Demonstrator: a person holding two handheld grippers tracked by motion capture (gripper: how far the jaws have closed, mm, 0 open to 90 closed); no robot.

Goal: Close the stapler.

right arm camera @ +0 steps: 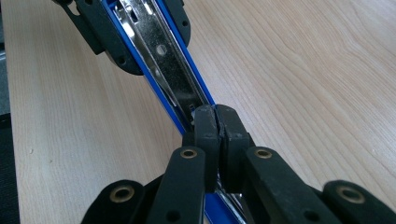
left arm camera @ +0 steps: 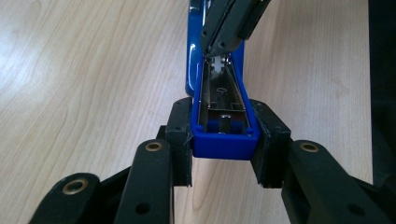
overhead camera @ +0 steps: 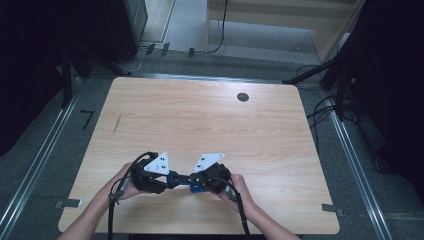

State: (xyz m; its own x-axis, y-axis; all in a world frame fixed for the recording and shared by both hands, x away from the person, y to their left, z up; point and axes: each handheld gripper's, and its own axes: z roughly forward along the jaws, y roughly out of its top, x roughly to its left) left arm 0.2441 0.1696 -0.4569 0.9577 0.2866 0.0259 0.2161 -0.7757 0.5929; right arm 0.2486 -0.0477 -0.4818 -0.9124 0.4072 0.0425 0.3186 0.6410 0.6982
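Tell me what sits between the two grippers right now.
A blue stapler, opened, spans the gap in the high view: the left gripper clamps its end, and the right gripper pinches inside its metal channel.

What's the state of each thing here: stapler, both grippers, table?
blue stapler: opened, metal staple channel exposed, held between the two grippers just above the table.
left gripper: jaws clamped on the sides of the stapler's blue end.
right gripper: jaws pressed together, tips down in the stapler's channel; whether they pinch a part is hidden.
table: bare wood, a round dark grommet near the far edge.
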